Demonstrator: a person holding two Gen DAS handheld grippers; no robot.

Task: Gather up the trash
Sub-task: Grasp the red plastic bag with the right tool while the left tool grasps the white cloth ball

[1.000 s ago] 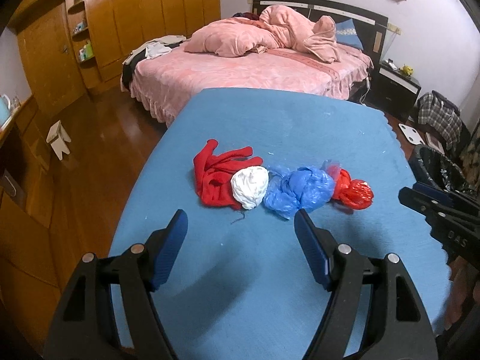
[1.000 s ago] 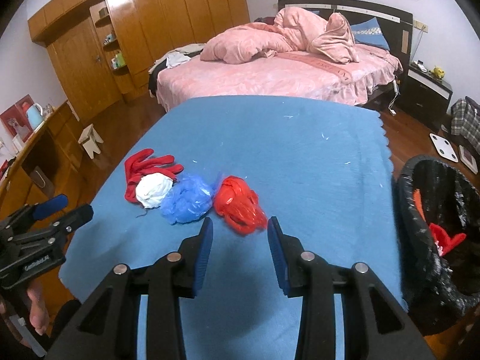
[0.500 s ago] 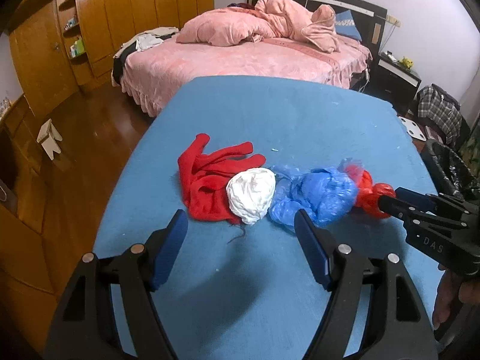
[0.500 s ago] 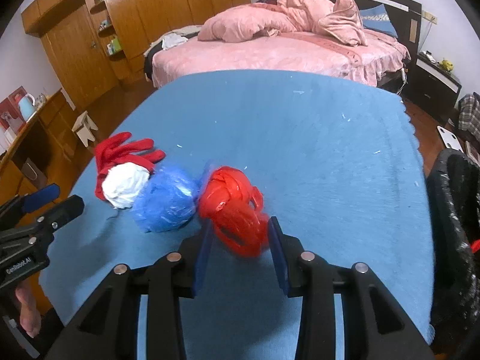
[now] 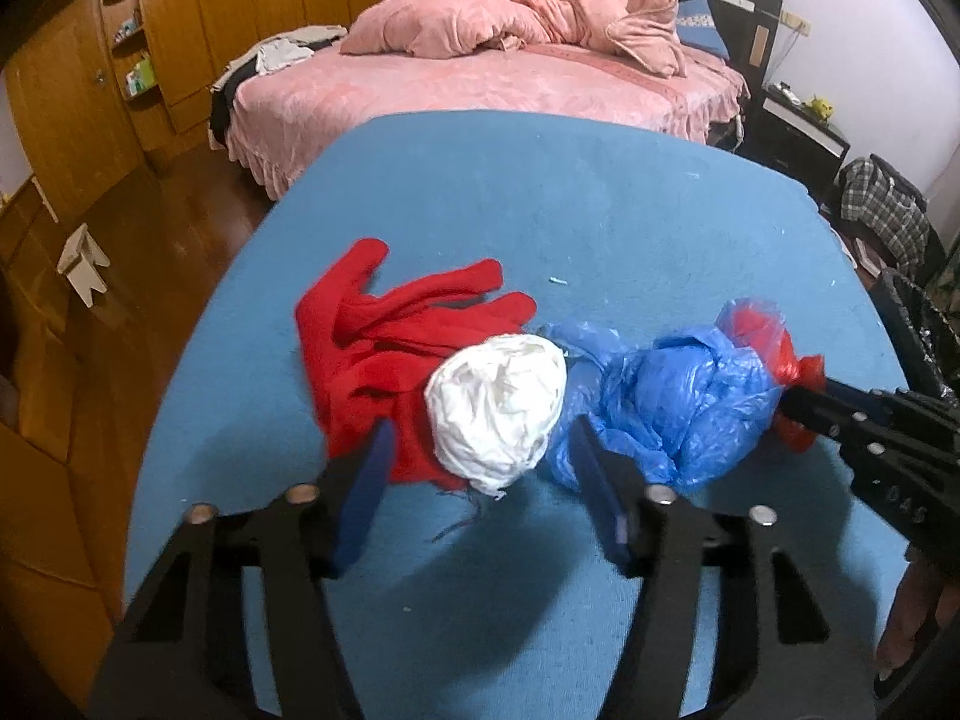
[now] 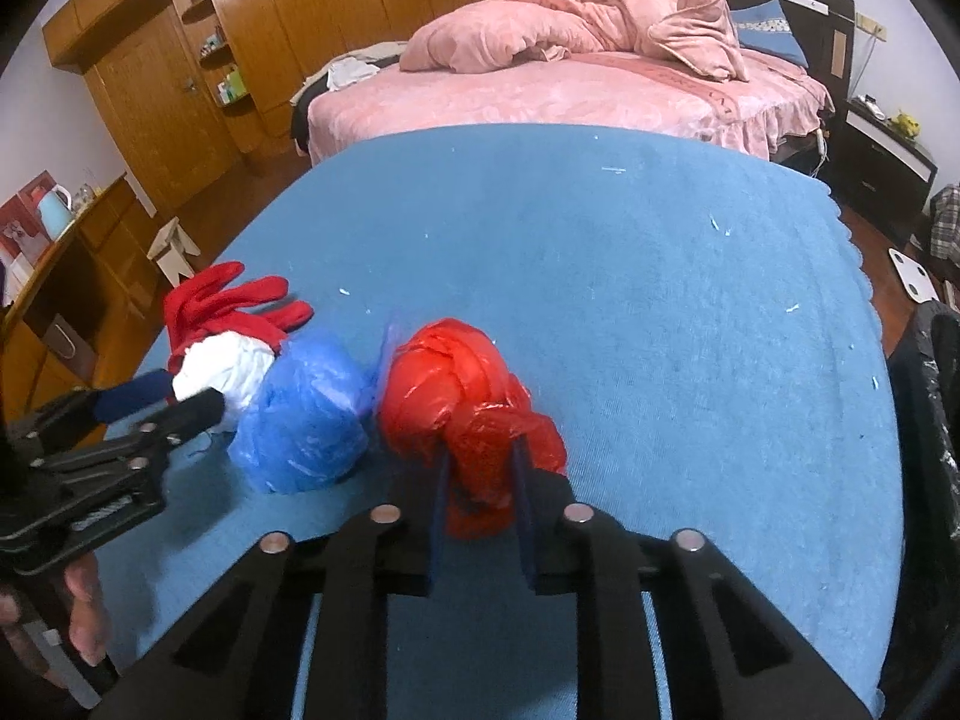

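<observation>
Now both grippers have dropped onto the row of trash on the blue table [image 6: 660, 276]. The right gripper [image 6: 480, 480] has just closed on the red bag [image 6: 456, 396], pinching it. The left gripper [image 5: 480, 468] has narrowed around the white wad [image 5: 498, 408], jaws not yet touching it, so the lifts come next.

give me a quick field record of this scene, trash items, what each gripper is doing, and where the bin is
surface: blue cloth
trash row, left to right: red glove, white wad, blue bag, red bag
left gripper: jaws just closing, white wad between them, pads not yet pressing
right gripper: jaws just closing, pinching red bag
bin: black-lined, at cloth's right edge
</observation>
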